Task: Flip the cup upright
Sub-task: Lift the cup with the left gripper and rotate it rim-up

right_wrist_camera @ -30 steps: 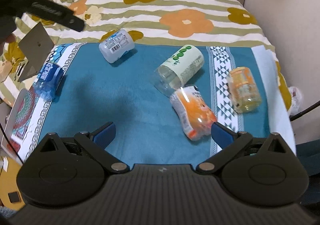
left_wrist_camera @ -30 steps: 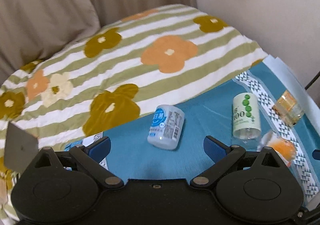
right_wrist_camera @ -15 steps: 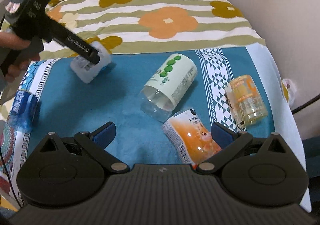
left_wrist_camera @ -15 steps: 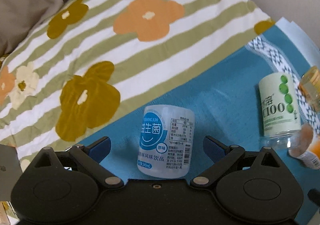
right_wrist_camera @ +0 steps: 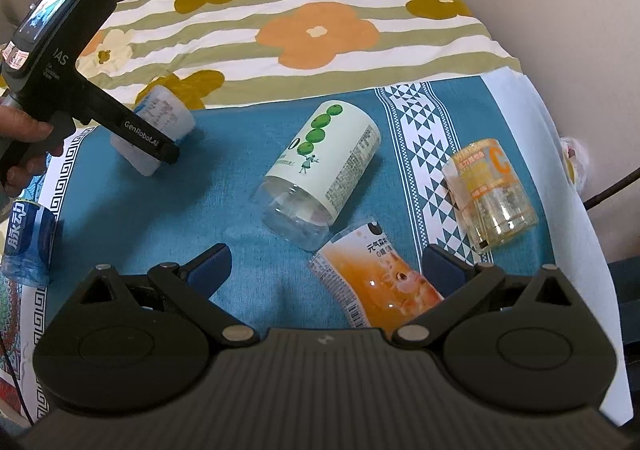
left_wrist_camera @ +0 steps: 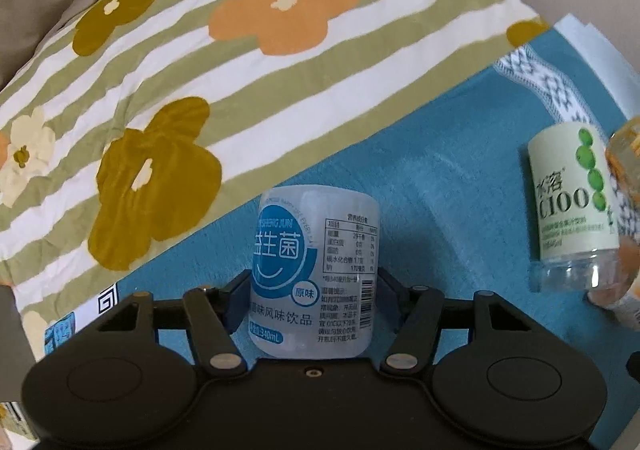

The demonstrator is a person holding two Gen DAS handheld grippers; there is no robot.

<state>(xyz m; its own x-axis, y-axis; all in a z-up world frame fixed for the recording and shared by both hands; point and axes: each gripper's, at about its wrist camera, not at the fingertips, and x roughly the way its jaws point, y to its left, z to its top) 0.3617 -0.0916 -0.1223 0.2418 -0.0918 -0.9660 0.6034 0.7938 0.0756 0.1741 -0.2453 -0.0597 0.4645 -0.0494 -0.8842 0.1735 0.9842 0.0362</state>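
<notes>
A white and blue labelled cup [left_wrist_camera: 314, 274] lies on its side on the blue cloth [left_wrist_camera: 440, 177]. My left gripper [left_wrist_camera: 314, 296] is shut on it, one finger on each side. The right wrist view shows the same cup [right_wrist_camera: 160, 129] in the left gripper [right_wrist_camera: 152, 145] at the far left. My right gripper [right_wrist_camera: 326, 266] is open above an orange-labelled cup [right_wrist_camera: 380, 286] lying on its side between its fingers, not touching it. A green-dotted cup [right_wrist_camera: 320, 169] and a yellow cup [right_wrist_camera: 490, 189] also lie on their sides.
A blue cup [right_wrist_camera: 28, 242] lies at the cloth's left edge. A striped flowered blanket [right_wrist_camera: 312, 29] covers the far half of the bed. A wall stands at the right. The green-dotted cup [left_wrist_camera: 572, 201] also shows in the left wrist view.
My left gripper moved forward onto the white and blue cup and closed on it. My right gripper moved forward over the orange-labelled cup and stayed open.
</notes>
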